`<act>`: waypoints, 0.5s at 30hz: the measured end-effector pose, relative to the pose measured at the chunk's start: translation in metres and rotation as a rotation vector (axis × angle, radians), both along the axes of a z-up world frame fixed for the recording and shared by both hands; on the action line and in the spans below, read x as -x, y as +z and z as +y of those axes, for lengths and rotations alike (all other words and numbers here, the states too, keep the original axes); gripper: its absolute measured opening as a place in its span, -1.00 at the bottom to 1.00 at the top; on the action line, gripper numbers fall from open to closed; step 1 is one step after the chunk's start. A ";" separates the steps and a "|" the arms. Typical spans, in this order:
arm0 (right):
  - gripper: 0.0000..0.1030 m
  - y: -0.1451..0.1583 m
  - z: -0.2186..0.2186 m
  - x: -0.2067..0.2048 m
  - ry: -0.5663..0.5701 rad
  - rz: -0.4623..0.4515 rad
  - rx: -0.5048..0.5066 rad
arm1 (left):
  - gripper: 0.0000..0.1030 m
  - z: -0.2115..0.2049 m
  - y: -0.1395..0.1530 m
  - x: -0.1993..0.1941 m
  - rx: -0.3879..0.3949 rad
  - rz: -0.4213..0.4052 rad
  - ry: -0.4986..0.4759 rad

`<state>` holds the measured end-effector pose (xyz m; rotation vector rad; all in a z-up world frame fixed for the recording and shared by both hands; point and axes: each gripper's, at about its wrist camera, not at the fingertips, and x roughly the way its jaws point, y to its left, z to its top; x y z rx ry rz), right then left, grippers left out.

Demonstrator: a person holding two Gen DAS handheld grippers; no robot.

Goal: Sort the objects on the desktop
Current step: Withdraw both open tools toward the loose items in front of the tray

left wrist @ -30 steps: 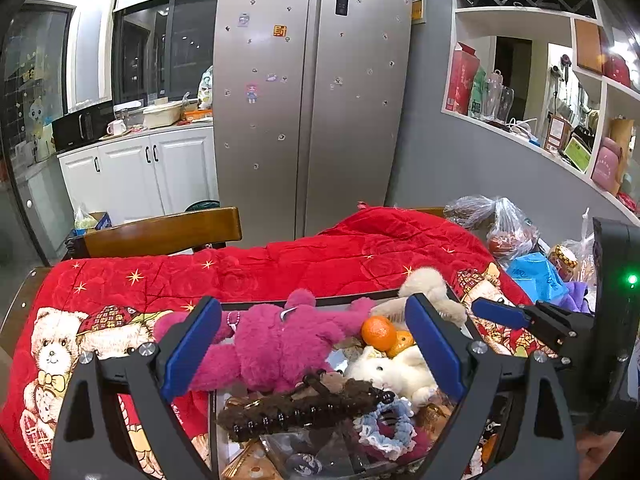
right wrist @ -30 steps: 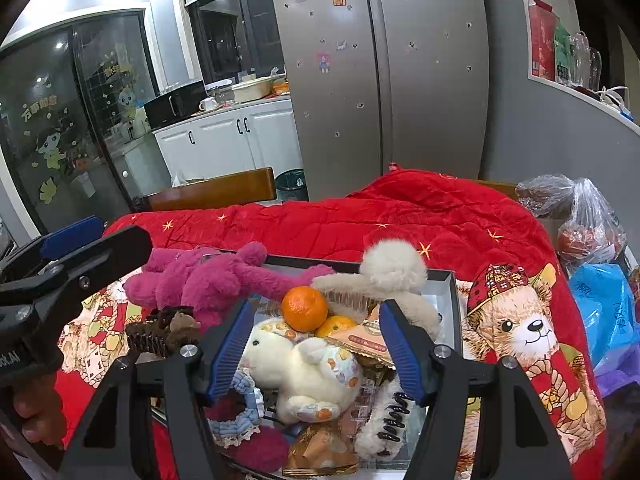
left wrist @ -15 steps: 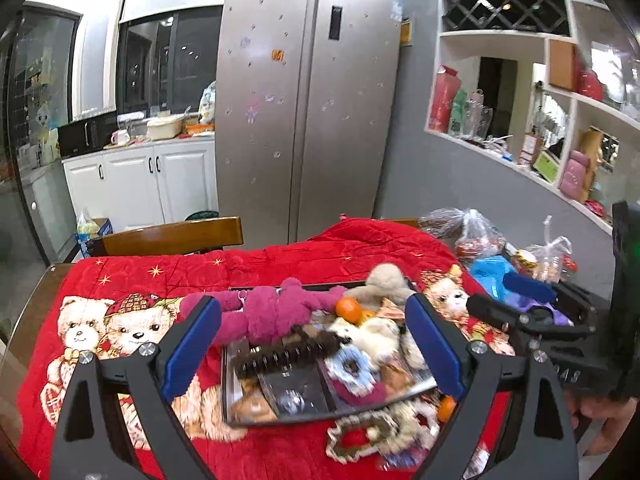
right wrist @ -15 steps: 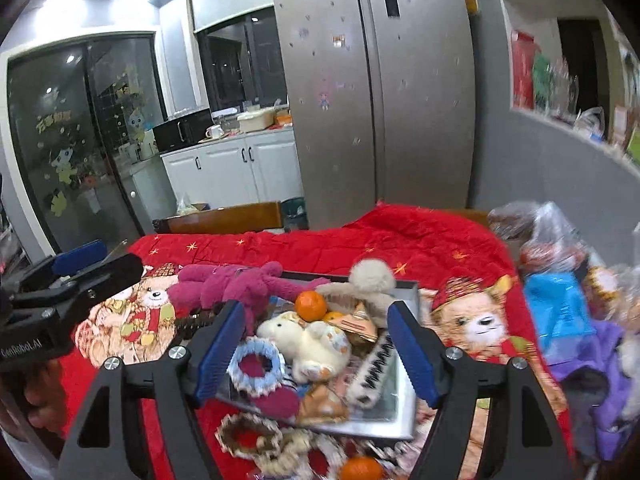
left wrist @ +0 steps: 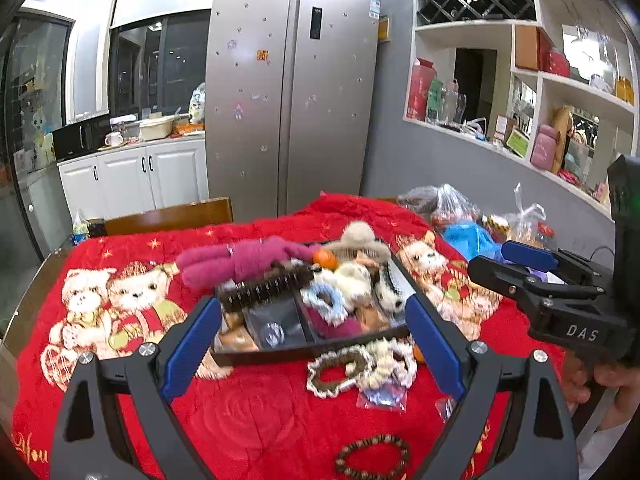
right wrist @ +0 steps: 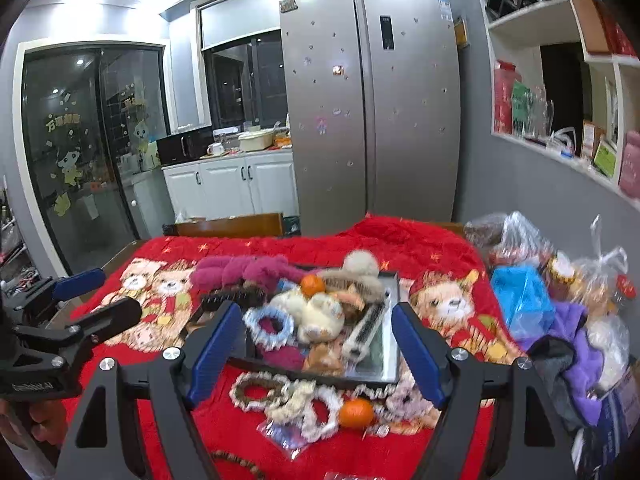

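A dark divided tray (left wrist: 280,350) (right wrist: 390,360) sits mid-table on the red blanket, piled with a magenta plush toy (left wrist: 240,260) (right wrist: 244,270), a dark hair claw (left wrist: 266,286), a blue scrunchie (left wrist: 324,300) (right wrist: 268,324), white plush toys (right wrist: 316,312) and an orange (left wrist: 325,258) (right wrist: 312,284). Scrunchies (left wrist: 360,364) (right wrist: 288,396), a second orange (right wrist: 356,412) and a bead bracelet (left wrist: 372,456) lie in front of the tray. My left gripper (left wrist: 314,344) and right gripper (right wrist: 316,352) are both open and empty, held back above the near table edge.
Plastic bags, a blue pack (right wrist: 520,300) and purple cloth (right wrist: 580,344) crowd the table's right side. A wooden chair (left wrist: 168,216) stands behind the table. A fridge (left wrist: 288,100) and white cabinets are at the back; wall shelves are on the right.
Both grippers have pulled back and up from the tray. More of the table's near side now shows, with scrunchies, an orange and a bracelet. Both stay open.
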<state>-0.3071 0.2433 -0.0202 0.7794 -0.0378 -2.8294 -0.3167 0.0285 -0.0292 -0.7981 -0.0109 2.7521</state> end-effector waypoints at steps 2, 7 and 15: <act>0.55 -0.008 0.002 -0.003 0.012 -0.011 0.011 | 0.83 0.003 -0.010 -0.001 -0.005 -0.004 -0.005; 0.55 -0.030 0.012 -0.005 0.009 -0.038 0.024 | 0.83 0.012 -0.038 0.004 0.000 -0.006 -0.008; 0.55 -0.073 0.025 0.007 -0.024 -0.111 0.029 | 0.83 0.022 -0.087 0.022 0.025 -0.081 -0.023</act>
